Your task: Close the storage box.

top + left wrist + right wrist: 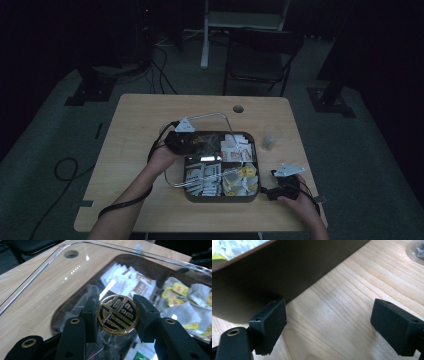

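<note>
- Right gripper [274, 192]: fingers apart, nothing between them, parked on the surface [140, 115] by the tray's [220, 198] near right corner.
- Left gripper [116, 315]: fingers clamped on the lid's round gold knob [118, 314].
- Clear lid [200, 117]: lifted, offset left of the tray, tea bags [240, 179] exposed.
- Looks like the lid is off; setting it down remains.
</note>
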### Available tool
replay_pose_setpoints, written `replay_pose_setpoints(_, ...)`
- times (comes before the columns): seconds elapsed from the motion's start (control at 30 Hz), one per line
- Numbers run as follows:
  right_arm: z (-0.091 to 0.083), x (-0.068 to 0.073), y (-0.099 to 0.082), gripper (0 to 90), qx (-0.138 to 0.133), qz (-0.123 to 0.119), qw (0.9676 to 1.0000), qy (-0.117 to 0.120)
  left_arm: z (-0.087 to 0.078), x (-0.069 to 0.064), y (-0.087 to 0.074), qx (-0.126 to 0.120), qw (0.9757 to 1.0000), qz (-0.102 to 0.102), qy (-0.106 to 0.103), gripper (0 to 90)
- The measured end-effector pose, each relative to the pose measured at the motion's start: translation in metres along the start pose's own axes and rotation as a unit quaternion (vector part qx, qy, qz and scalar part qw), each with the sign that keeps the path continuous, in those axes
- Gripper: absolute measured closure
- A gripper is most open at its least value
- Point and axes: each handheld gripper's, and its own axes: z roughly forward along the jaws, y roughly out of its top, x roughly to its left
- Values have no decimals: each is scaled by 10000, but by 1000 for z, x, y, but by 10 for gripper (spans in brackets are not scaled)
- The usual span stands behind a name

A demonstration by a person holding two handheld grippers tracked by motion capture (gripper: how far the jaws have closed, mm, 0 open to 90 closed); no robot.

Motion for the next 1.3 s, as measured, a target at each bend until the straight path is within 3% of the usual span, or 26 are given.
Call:
replay_pose_setpoints(0.43, 0, 0, 0, 130, 0, 1, 10000, 0, 26, -26, 7, 115, 9978, 394, -521, 599)
replay_pose_setpoints(0.67, 0, 0, 0, 129, -1, 3, 10000, 0, 43, -36, 10, 299, 9950, 597, -748, 599)
replay_pose_setpoints(0.87, 0, 0, 0, 129, 0, 2, 10000, 0, 55, -41, 12, 412, 9934, 670, -839, 599)
replay_pose_setpoints(1.3, 0, 0, 0, 130, 0, 1, 10000, 0, 68, -39, 9, 596, 9925, 679, -822, 599)
